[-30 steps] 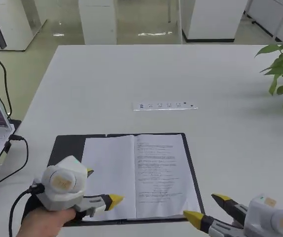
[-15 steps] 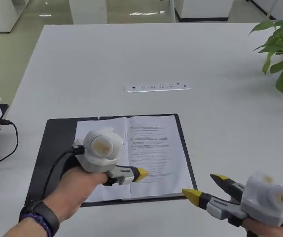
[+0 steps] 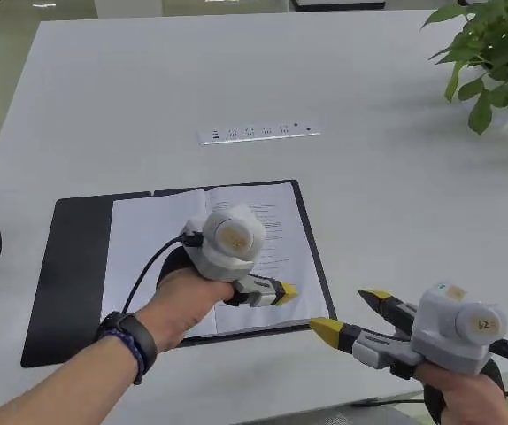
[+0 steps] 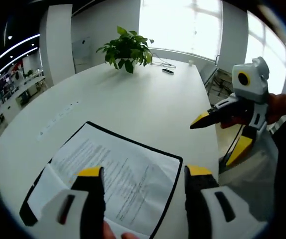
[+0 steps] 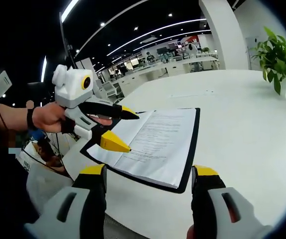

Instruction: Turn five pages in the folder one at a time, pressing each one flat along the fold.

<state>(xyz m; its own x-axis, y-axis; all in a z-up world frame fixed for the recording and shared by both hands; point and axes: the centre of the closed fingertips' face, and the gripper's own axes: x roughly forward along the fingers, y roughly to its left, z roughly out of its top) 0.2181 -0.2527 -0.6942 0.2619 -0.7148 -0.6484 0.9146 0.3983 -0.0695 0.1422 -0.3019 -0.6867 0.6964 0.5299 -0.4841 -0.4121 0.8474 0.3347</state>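
The left gripper, held in the left hand with a dark wristband on its wrist, has its yellow-tipped jaws spread wide with nothing between them. It sits low over the black folder, which lies open and flat on the white desk. Directly below and ahead of its tips is the printed white page on the folder's right half. In the left gripper view the jaws frame that page's near outer corner; whether a tip touches the paper cannot be told. Behind this gripper, on the folder's other half, lies a blank white page, with bare black cover beyond it. The right gripper, in the right hand, is also open and empty. It hovers over bare desk just off the folder's near outer corner, its tips pointing toward that corner and toward the left gripper, near it but apart. Well beyond both grippers, past the folder's far edge, a white power strip lies on the desk. A green leafy plant stands far ahead of the right gripper at the desk's far corner.
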